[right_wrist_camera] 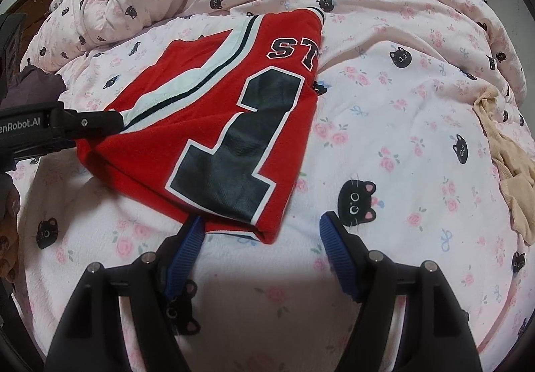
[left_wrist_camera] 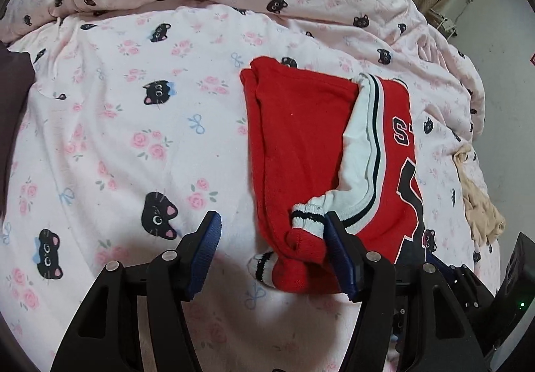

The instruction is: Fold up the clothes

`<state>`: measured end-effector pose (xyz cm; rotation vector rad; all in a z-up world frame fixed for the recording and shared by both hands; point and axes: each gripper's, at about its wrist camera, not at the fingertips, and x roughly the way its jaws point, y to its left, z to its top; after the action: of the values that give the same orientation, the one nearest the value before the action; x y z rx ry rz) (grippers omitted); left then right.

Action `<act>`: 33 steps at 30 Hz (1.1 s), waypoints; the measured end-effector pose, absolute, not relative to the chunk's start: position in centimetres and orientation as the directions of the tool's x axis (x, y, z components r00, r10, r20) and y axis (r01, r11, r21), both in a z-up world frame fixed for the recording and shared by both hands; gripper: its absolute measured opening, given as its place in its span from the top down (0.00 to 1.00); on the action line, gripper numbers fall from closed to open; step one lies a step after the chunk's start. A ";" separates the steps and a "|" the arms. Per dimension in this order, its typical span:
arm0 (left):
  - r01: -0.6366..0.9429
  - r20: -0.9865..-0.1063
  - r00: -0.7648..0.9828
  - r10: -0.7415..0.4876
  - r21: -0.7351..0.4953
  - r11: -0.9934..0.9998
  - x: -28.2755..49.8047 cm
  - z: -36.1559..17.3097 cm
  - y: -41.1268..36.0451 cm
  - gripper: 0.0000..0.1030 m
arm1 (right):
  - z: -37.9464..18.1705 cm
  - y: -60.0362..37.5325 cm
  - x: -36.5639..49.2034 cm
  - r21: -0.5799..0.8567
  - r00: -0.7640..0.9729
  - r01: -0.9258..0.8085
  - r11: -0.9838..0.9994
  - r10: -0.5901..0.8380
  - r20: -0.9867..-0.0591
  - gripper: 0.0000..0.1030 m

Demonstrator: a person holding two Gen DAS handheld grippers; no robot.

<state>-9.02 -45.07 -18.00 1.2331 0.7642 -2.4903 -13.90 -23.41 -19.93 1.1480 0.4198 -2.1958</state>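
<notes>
Folding looks partly done: red jersey (left_wrist_camera: 301, 144) lies doubled mid-frame on the floral bedspread (left_wrist_camera: 117, 138), sleeve cuff (left_wrist_camera: 306, 216) loose, while left gripper (left_wrist_camera: 272, 228) and right gripper (right_wrist_camera: 262, 226) gape empty.

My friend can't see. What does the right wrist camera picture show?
A red jersey with a big black number 1 lies partly folded on a pink cat-print bedsheet. The open right gripper sits at its near edge, the left gripper beside it.

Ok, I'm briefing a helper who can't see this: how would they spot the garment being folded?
On the pink cat-print bedspread lies a red jersey, partly folded. Unlike the beige garment at the bed's edge, it's bright red with a big black numeral 1 and white-and-black trim.
</notes>
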 end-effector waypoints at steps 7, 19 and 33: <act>0.410 -0.706 -0.703 0.088 -0.503 -0.761 -6.1 -16.4 -46.9 0.44 | -18.7 -21.5 -14.0 0.162 -0.341 0.673 -0.721 -0.498 -0.797 0.29; 0.414 -0.707 -0.679 0.197 -0.590 -0.693 -6.5 -18.5 -47.1 0.44 | -20.4 -16.5 -19.0 0.738 -0.033 0.401 -0.543 -0.814 -0.581 0.29; 0.463 -0.747 -0.639 0.183 -0.564 -0.684 -6.9 -20.3 -47.4 0.44 | -21.8 -19.1 -21.2 0.754 -0.032 0.346 -0.558 -0.810 -0.585 0.29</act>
<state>-6.91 -47.36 -20.31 1.2398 1.1578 -2.4381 -21.25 -19.10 -21.80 1.3882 -0.5244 -1.7215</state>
